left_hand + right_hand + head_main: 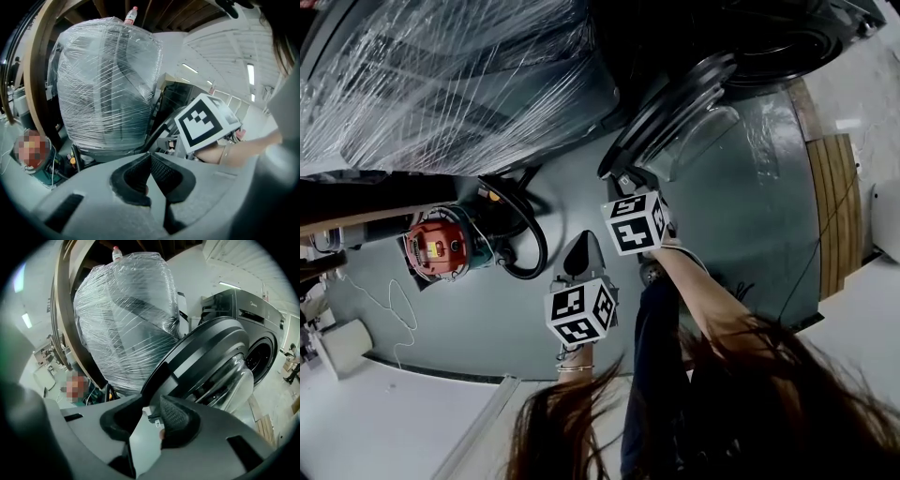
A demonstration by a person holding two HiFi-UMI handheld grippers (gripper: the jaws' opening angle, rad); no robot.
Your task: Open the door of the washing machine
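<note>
Grey-green floor lies under both grippers, seen steeply from above. Beyond the fingers of the right gripper stands the dark washing machine. Its round door is swung out from the front, and its glass bowl bulges on the side facing the machine. The door's free edge sits just ahead of the right gripper's fingertips, and a small latch piece shows in the gap between them. These fingers are spread, with floor visible between the pads. Whether either pad touches the door's edge cannot be told. The drum behind the door is a dark opening, and its contents cannot be made out.

The left gripper hangs nearer the person than the right one, apart from the door, with its fingers pressed together on nothing.

Ahead and left of both pairs of fingers stands a large appliance wrapped in clear film, with a bottle on top. Left of the left fingers, on the floor, is a red-topped machine with a looped black hose. Wooden planks lie well right of the right fingers.
</note>
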